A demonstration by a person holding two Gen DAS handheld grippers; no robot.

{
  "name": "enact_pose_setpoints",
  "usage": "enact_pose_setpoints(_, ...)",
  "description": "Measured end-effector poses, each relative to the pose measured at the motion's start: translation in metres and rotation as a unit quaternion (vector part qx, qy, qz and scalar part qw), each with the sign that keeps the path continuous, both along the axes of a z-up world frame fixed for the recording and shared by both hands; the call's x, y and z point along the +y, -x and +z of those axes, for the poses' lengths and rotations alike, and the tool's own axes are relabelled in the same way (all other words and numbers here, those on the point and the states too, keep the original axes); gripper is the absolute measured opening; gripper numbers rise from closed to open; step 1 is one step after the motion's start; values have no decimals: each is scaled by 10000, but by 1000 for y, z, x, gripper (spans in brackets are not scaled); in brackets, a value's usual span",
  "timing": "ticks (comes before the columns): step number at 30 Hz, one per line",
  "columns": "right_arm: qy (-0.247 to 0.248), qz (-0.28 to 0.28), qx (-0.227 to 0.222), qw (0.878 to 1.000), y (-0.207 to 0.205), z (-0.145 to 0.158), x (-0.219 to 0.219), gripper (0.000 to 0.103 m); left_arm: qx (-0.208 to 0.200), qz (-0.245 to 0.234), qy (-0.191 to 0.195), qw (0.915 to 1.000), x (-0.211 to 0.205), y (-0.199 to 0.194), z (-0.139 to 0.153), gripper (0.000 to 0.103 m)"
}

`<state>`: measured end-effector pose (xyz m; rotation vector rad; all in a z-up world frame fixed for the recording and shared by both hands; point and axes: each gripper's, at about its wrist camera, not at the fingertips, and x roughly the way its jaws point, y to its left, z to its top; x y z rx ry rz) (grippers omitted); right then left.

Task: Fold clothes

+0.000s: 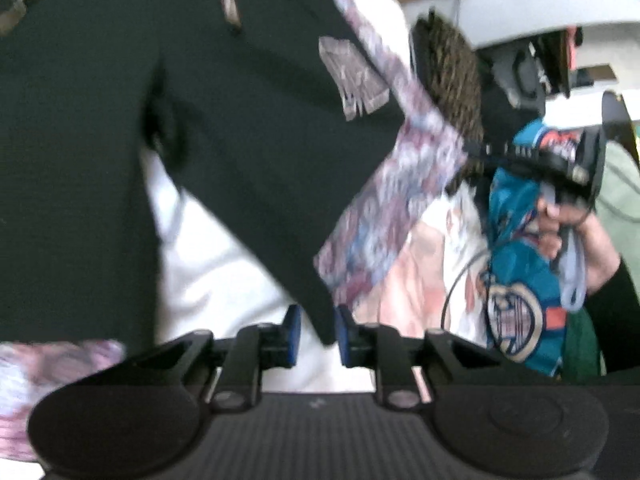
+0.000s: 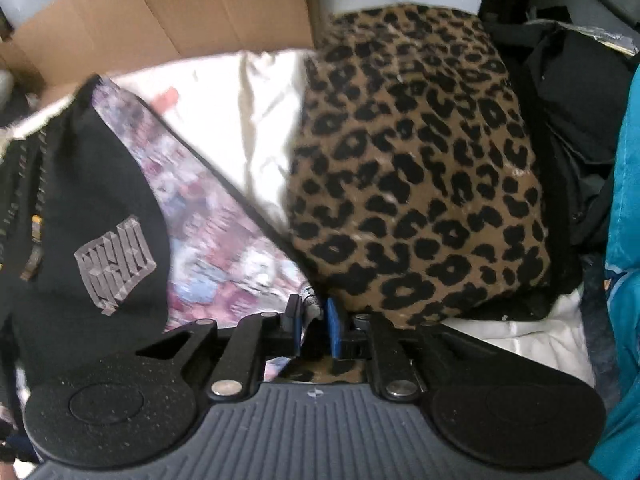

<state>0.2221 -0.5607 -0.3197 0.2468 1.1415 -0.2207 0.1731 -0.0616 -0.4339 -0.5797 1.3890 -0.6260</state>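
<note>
The black jacket [image 1: 240,140] with its pink-and-blue patterned lining [image 1: 400,184] hangs stretched between the two tongs, lifted above the white sheet [image 1: 224,264] that covers the surface. The left tongs [image 1: 316,334] have a pointed black corner of the jacket between their blue pads [image 1: 292,334]; a narrow gap shows on either side of the cloth, so they look to be pinching it loosely, though blur makes that hard to confirm. The right tongs [image 2: 312,324] are clenched on an edge of the patterned lining [image 2: 224,240], with the jacket's grey chest logo [image 2: 114,264] just left of them. In the left wrist view the right tongs [image 1: 468,148] sit up and to the right, so the garment's held edge runs diagonally from the near left grip to the farther right one. A leopard-print garment [image 2: 412,160] lies just beyond the right tongs, and a teal printed one [image 1: 520,280] is beside the person's hand [image 1: 568,232]. Judging by this, the coming fold turns on bringing the two grips toward each other along that diagonal.
</note>
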Motion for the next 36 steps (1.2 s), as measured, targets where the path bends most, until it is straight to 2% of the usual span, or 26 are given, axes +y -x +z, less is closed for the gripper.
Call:
enact_pose_setpoints(4, -298, 228, -174, 9991, -3, 12, 21, 13, -464, 379, -359, 9976, 30, -13, 26, 24)
enact_pose_setpoints(9, -668, 518, -376, 9957, -15, 20, 53, 13, -965, 627, -1147, 9867, 54, -16, 45, 26)
enact_pose_setpoints(13, -950, 752, -477, 9915, -21, 23, 81, 13, -1109, 711, -1283, 9829, 56, -13, 44, 34)
enact_pose_setpoints(20, -1523, 1038, -400, 9820, -23, 10, 134, 14, -1381, 958, -1545, 9736, 41, -23, 34, 34)
enact_pose_setpoints(23, -1778, 1247, -278, 9757, -23, -1, 161, 14, -1451, 961, -1524, 9729, 37, -29, 27, 34)
enact_pose_setpoints(24, -1874, 1324, -232, 9730, -23, -5, 171, 14, -1484, 945, -1548, 9722, 36, -31, 25, 33)
enact_pose_setpoints(25, -1966, 1400, -196, 9703, -23, -9, 179, 14, -1473, 928, -1577, 9720, 35, -33, 22, 28)
enact_pose_setpoints(26, -2051, 1480, -167, 9674, -22, -12, 188, 14, -1441, 941, -1574, 9724, 37, -33, 20, 14)
enact_pose_setpoints(27, -2136, 1571, -125, 9641, -21, -16, 196, 14, -1428, 957, -1544, 9729, 40, -33, 20, 8)
enact_pose_setpoints(36, -2765, 2108, 115, 9375, -21, -47, 257, 14, -1484, 943, -1472, 9734, 54, -30, 24, 3)
